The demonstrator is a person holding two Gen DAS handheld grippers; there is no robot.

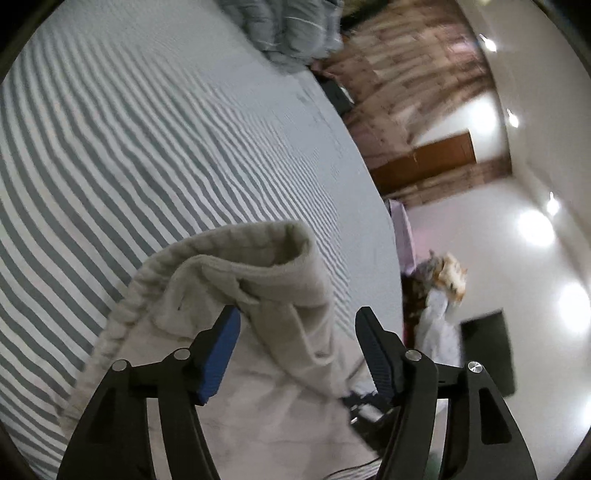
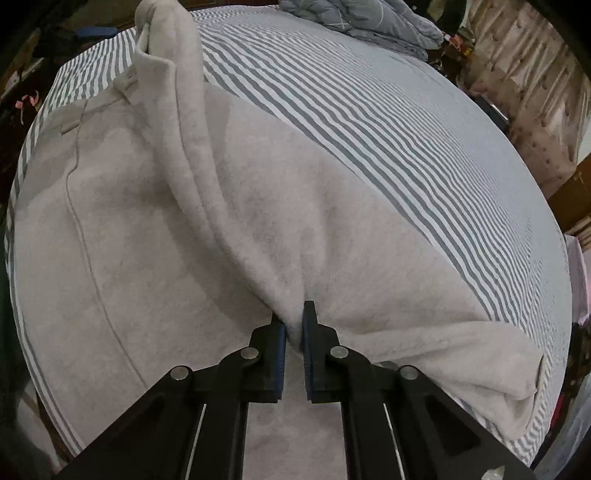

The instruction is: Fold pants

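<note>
Striped bed (image 1: 147,147), white walls (image 1: 535,258), wooden door (image 1: 432,162).

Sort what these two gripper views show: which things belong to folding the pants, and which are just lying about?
Part of the job:
- pale grey fleece pants
- right gripper, shut on the fabric
- left gripper, open over the ribbed waistband
- grey-and-white striped bed sheet

Lying about:
- rumpled grey quilt
- brown wooden door
</note>
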